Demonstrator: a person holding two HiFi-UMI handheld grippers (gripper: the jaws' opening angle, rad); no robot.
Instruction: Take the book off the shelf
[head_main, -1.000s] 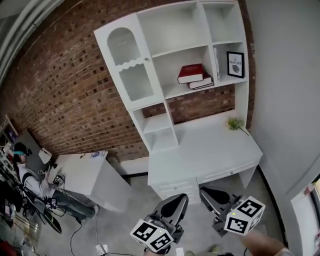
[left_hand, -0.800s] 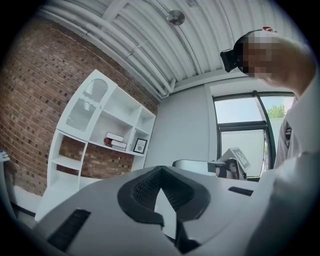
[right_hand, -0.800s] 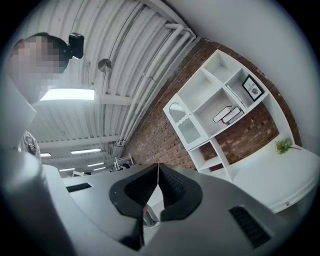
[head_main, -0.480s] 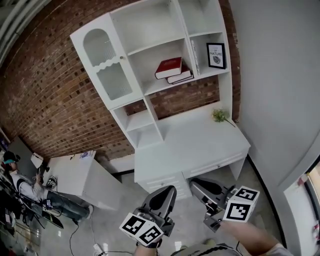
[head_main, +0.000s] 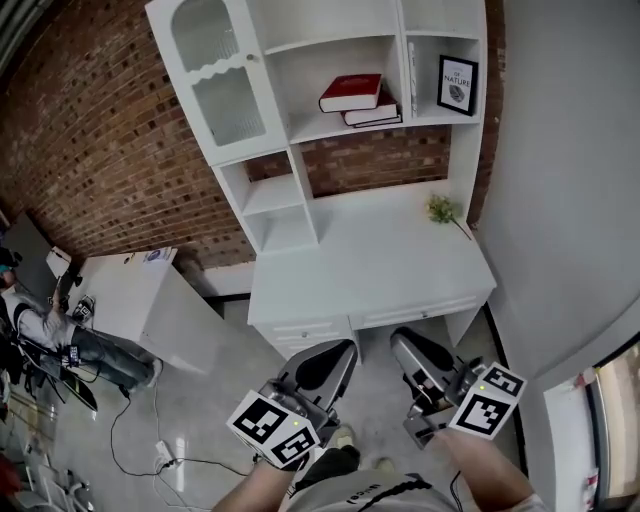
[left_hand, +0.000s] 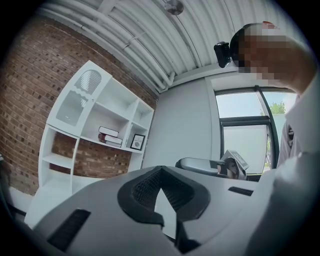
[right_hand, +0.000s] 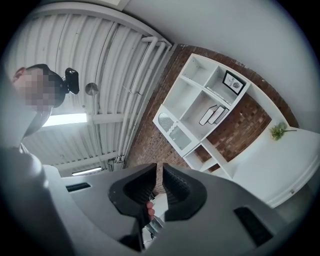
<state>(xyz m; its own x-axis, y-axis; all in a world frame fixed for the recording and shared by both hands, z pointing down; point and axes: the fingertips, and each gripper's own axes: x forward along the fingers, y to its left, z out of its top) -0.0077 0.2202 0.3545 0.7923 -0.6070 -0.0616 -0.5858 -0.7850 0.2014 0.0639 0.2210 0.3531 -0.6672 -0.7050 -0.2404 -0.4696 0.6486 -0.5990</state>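
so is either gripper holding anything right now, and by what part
Nothing is held. The left gripper and the right gripper are both shut and empty, well short of the shelf, where the red book lies on a second book.

Red book (head_main: 351, 92) atop a second book (head_main: 377, 115) on the white shelf (head_main: 310, 127)

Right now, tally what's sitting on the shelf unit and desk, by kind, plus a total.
Books: 2, red book stacked on a dark book, on the shelf
Framed picture: 1, in the right-hand compartment
Plant: 1, lying on the desk
Total: 4
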